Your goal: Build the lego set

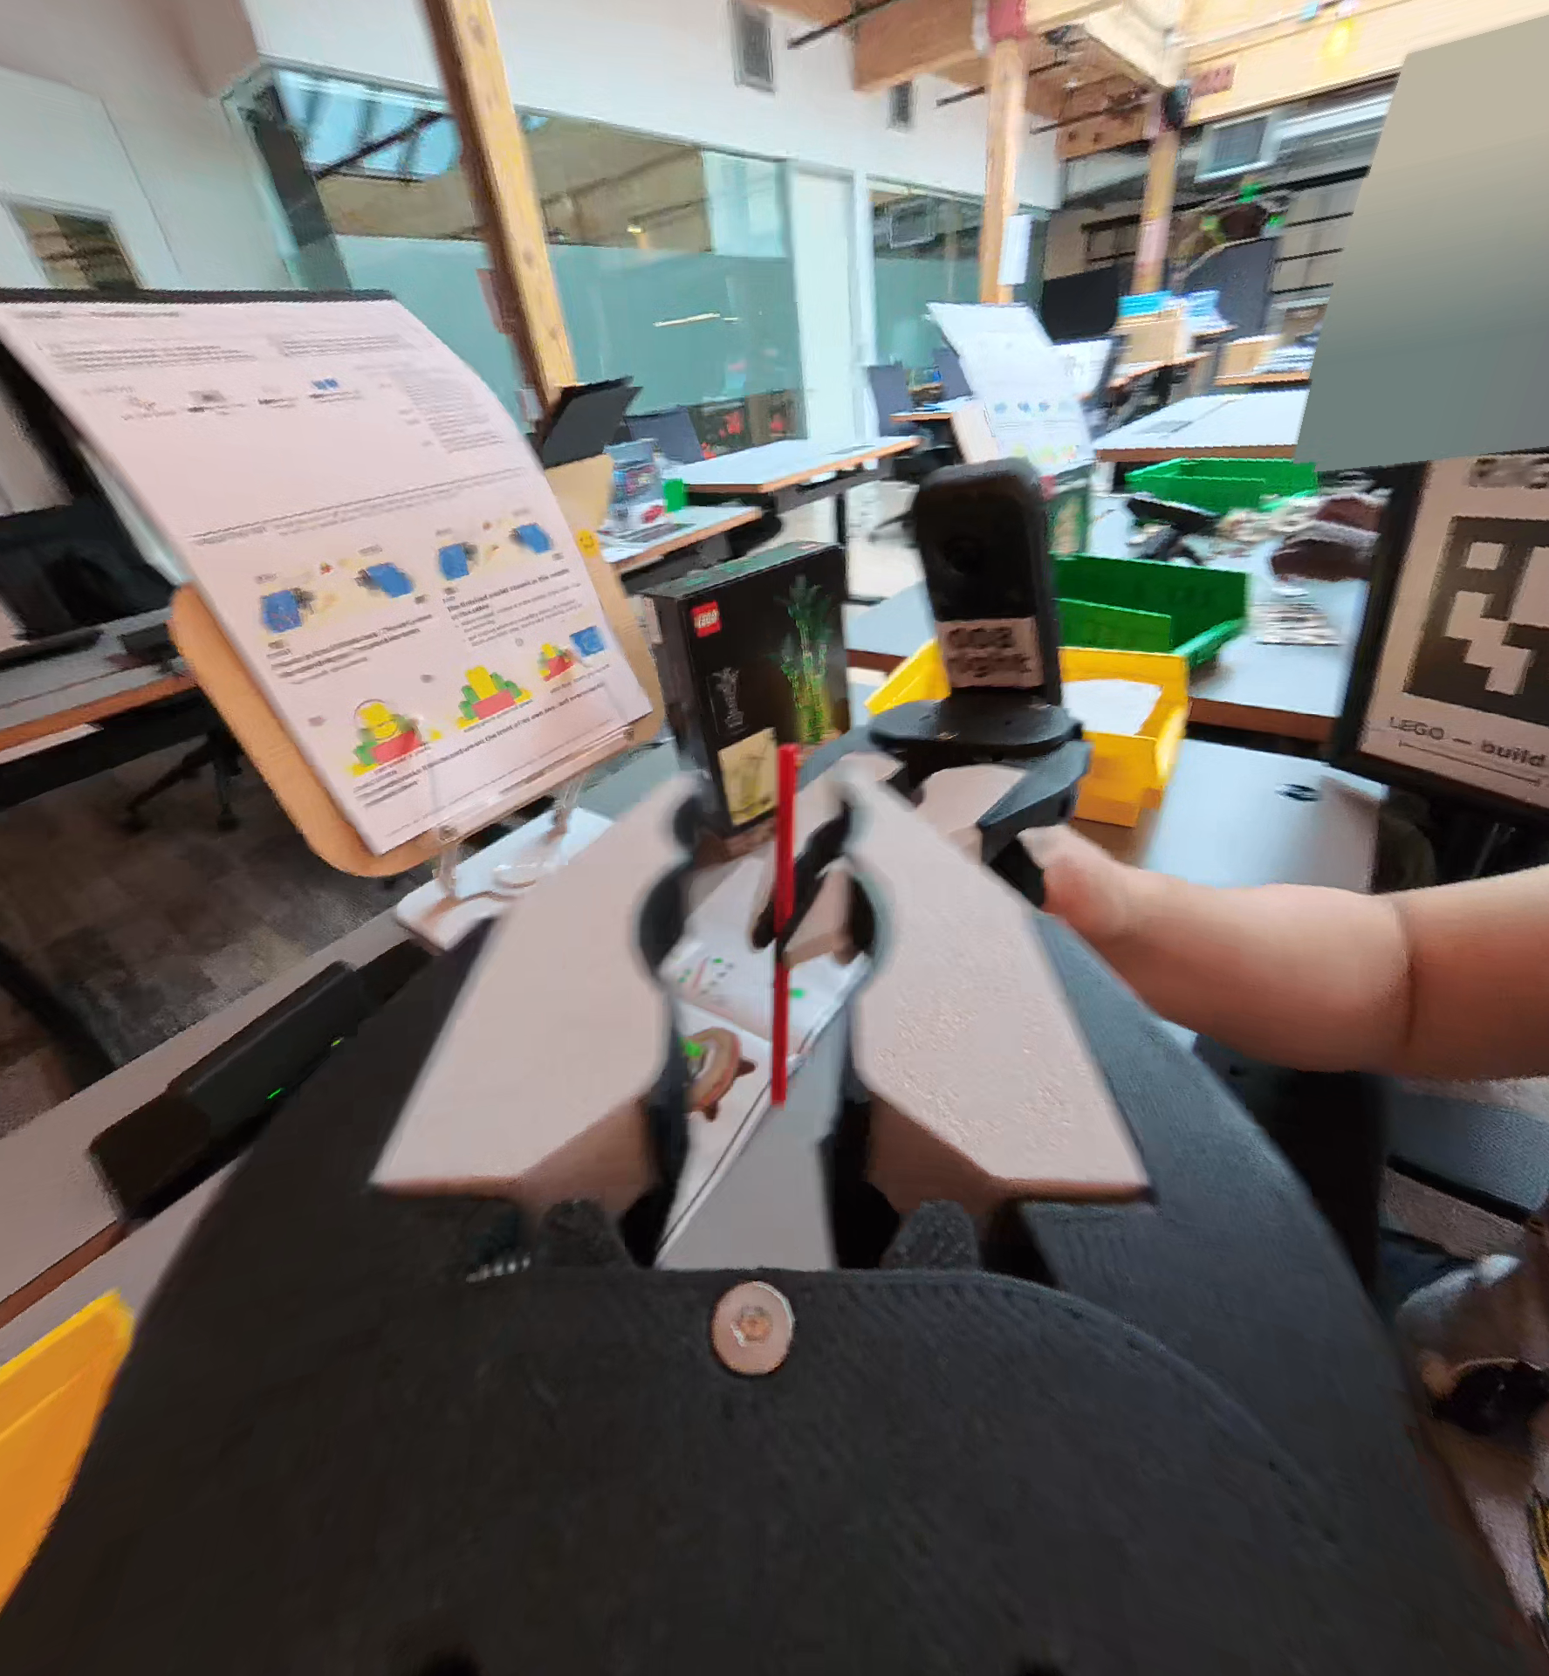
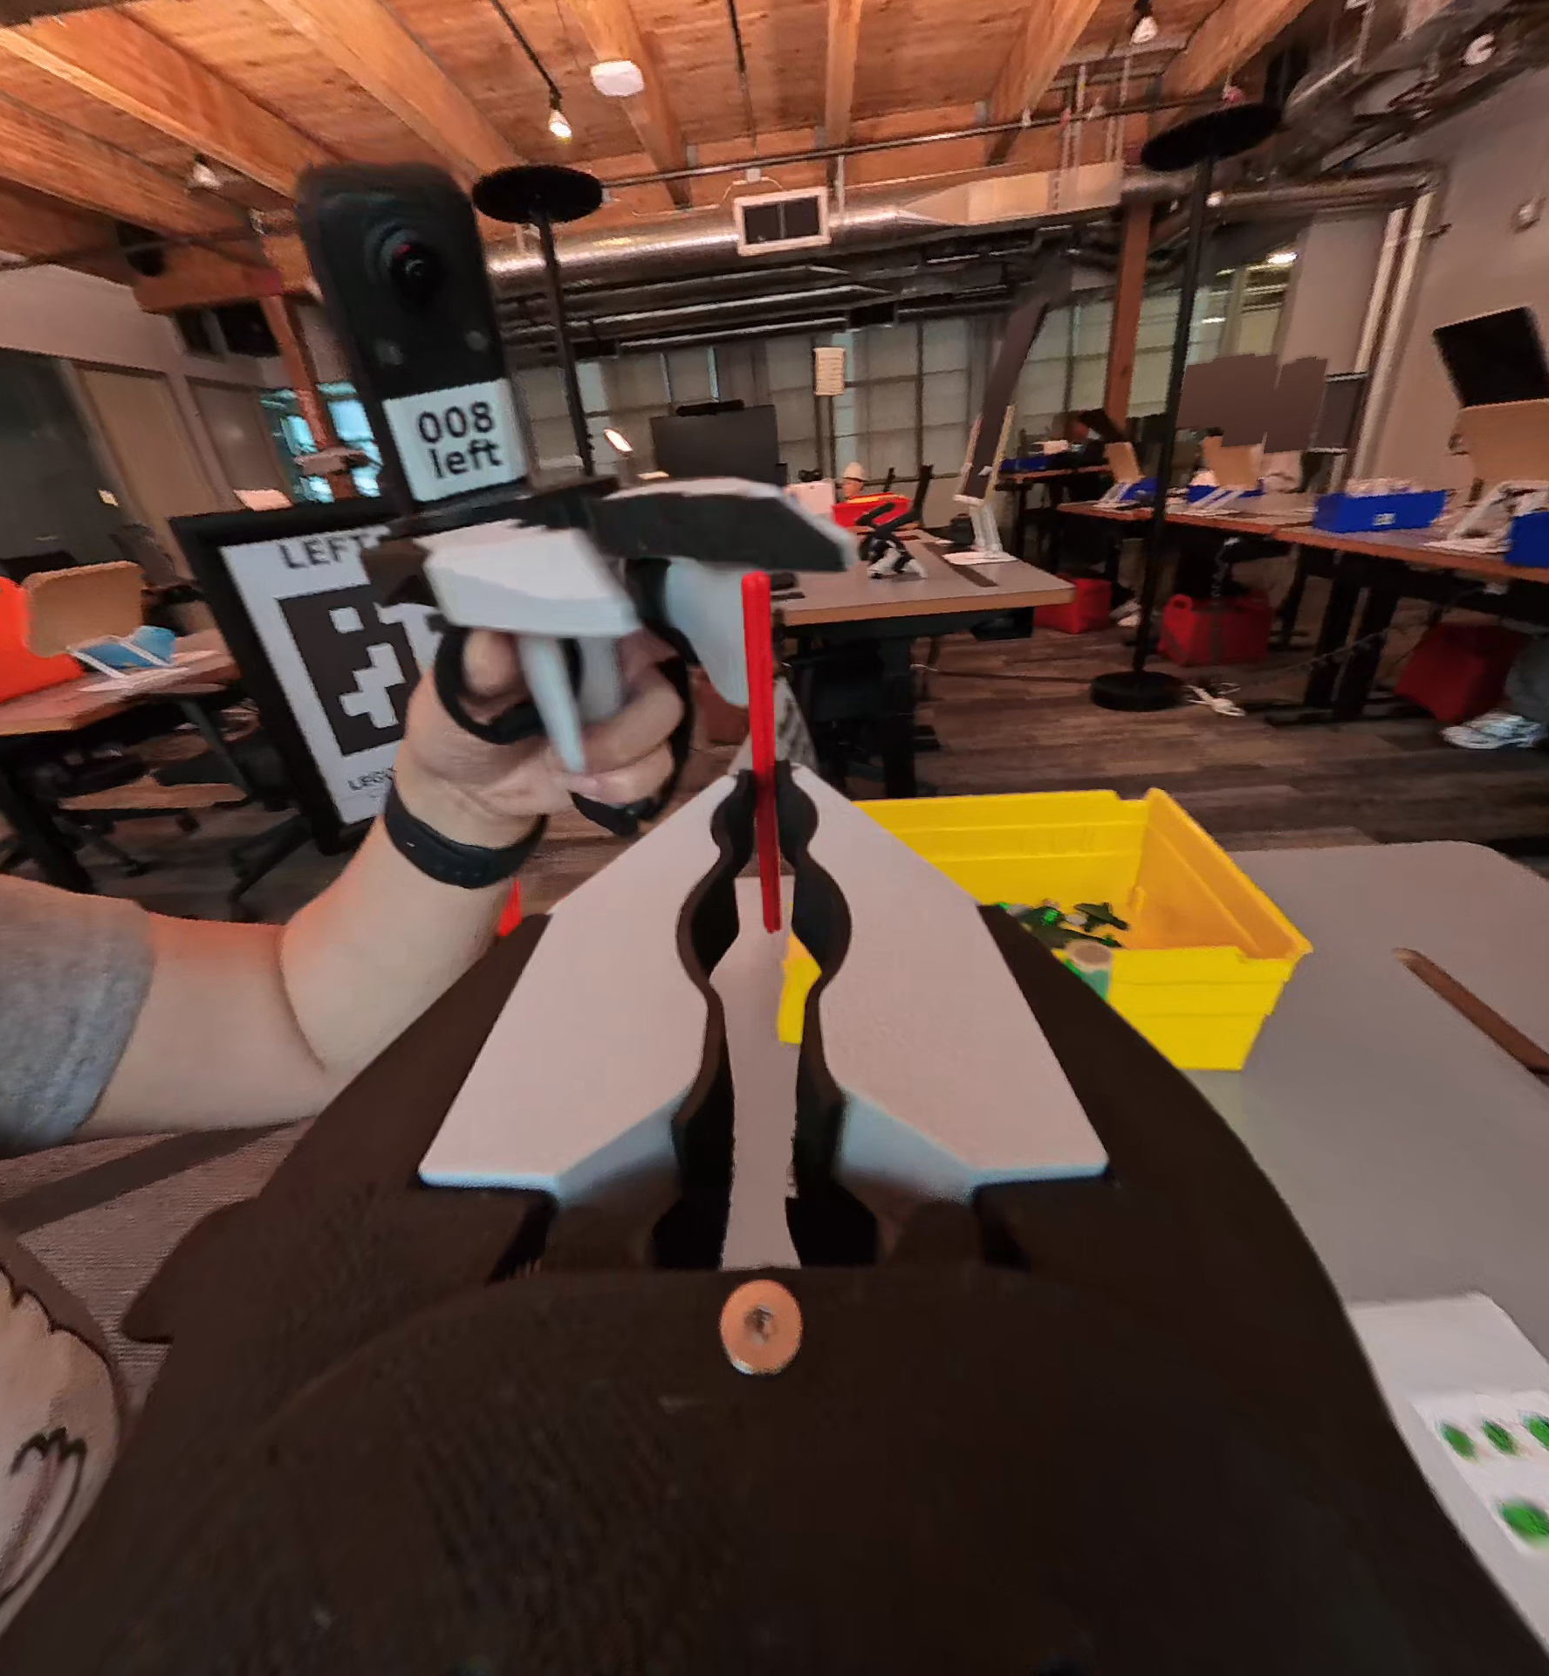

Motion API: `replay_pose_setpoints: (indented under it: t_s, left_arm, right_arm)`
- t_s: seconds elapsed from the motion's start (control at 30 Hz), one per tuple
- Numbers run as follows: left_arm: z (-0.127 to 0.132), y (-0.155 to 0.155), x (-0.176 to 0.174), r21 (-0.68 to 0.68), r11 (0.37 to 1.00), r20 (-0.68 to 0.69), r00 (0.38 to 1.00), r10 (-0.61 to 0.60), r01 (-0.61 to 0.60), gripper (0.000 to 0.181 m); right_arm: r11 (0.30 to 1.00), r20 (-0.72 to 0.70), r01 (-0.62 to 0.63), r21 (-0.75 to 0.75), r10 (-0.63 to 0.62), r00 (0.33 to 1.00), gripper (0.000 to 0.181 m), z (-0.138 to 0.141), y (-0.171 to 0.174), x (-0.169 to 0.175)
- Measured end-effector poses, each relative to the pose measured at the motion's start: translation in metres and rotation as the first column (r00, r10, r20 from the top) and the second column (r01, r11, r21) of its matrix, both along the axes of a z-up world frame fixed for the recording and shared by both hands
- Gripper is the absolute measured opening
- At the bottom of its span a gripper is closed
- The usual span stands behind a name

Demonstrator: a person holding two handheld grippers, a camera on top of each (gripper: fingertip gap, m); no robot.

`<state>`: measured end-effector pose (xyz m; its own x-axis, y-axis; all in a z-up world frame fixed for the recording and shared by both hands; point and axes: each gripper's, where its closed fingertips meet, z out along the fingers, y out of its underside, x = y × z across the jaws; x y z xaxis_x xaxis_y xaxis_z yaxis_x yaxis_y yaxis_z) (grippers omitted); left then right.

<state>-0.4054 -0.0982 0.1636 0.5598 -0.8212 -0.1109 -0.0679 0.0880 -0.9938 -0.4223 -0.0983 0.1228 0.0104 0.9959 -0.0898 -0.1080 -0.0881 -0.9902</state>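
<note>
A thin red rod [image 2: 763, 753] stands near upright in the air above the table [image 2: 1405, 1070], close to centre in both views. The right gripper [image 2: 763, 794] is clamped on it: its grey fingers [image 2: 879, 916] pinch together at their tips around the rod's middle, with the lower end hanging down into the wavy gap behind them. In the left wrist view the same rod [image 1: 785, 916] is crossed by the right gripper [image 1: 802, 893], which comes in from 3 o'clock with a bare forearm [image 1: 1296, 970] behind it.

The left gripper [image 1: 766, 803] has its fingers [image 1: 562, 979] apart, one on each side of the rod; I cannot tell whether either one touches it. From the right wrist view the left gripper [image 2: 734, 626] sits at 11 o'clock, held by a hand [image 2: 526, 725] wearing a black wristband [image 2: 453, 848], its fingertip just beside the rod's top end.

A yellow bin [image 2: 1206, 979] lies on the table at 3 o'clock of the rod, with green pieces [image 2: 1070, 925] inside. A sheet with green spots [image 2: 1532, 1478] lies at 5 o'clock near the edge. In the left wrist view a black set box [image 1: 752, 671] stands at 12 o'clock behind the rod, an instruction sheet on a stand [image 1: 317, 562] leans at 10 o'clock, an open booklet [image 1: 734, 989] lies under the fingers, and green bins [image 1: 1151, 599] sit at 2 o'clock.
</note>
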Motion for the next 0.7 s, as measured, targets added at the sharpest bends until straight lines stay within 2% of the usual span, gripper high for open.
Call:
replay_pose_setpoints:
  t_s: [0.03, 0.07, 0.1, 0.13, 0.2, 0.27, 0.3, 0.37, 0.5, 0.63, 0.7]
  left_arm:
    - [-0.006, 0.002, -0.009, -0.01, 0.998, -0.016, 0.998, 0.066, -0.066, 0.066]
    - [-0.017, 0.005, -0.023, -0.036, 0.989, -0.034, 0.989, 0.143, -0.145, 0.088]
    - [-0.031, 0.007, -0.037, -0.06, 0.974, -0.018, 0.976, 0.218, -0.219, 0.095]
    - [-0.048, 0.008, -0.048, -0.078, 0.957, 0.013, 0.959, 0.282, -0.28, 0.094]
    - [-0.103, 0.02, -0.058, -0.156, 0.905, -0.005, 0.917, 0.4, -0.396, 0.101]
    - [-0.167, 0.041, -0.064, -0.25, 0.824, -0.105, 0.861, 0.498, -0.508, 0.113]
    - [-0.194, 0.053, -0.07, -0.249, 0.783, -0.171, 0.821, 0.544, -0.57, 0.116]
    - [-0.23, 0.073, -0.084, -0.201, 0.723, -0.274, 0.746, 0.607, -0.661, 0.111]
    - [-0.275, 0.092, -0.086, -0.249, 0.692, -0.39, 0.725, 0.568, -0.677, 0.115]
    - [-0.3, 0.103, -0.098, -0.267, 0.638, -0.503, 0.669, 0.548, -0.723, 0.119]
    - [-0.303, 0.107, -0.092, -0.309, 0.651, -0.48, 0.705, 0.523, -0.693, 0.106]
  right_arm:
    - [0.999, 0.018, 0.033, 0.02, -0.034, 0.999, 0.003, -0.002, 0.002, 0.009]
    - [0.997, 0.036, 0.07, 0.041, -0.072, 0.997, 0.003, -0.005, 0.005, 0.022]
    - [0.992, 0.052, 0.114, 0.06, -0.117, 0.992, 0.004, -0.008, 0.01, 0.036]
    - [0.985, 0.068, 0.159, 0.074, -0.164, 0.984, 0.004, -0.012, 0.017, 0.052]
    - [0.971, 0.09, 0.226, 0.074, -0.232, 0.968, 0.003, -0.02, 0.031, 0.083]
    - [0.961, 0.08, 0.276, 0.033, -0.278, 0.957, 0.004, -0.024, 0.047, 0.108]
    - [0.958, 0.075, 0.288, 0.009, -0.288, 0.955, 0.004, -0.026, 0.053, 0.118]
    - [0.95, 0.072, 0.311, -0.021, -0.309, 0.949, 0.004, -0.031, 0.063, 0.134]
    - [0.941, 0.064, 0.339, -0.027, -0.336, 0.94, 0.004, -0.032, 0.067, 0.155]
    - [0.936, 0.066, 0.353, -0.008, -0.351, 0.934, 0.004, -0.029, 0.067, 0.169]
    - [0.933, 0.056, 0.36, -0.014, -0.358, 0.932, 0.004, -0.028, 0.068, 0.174]
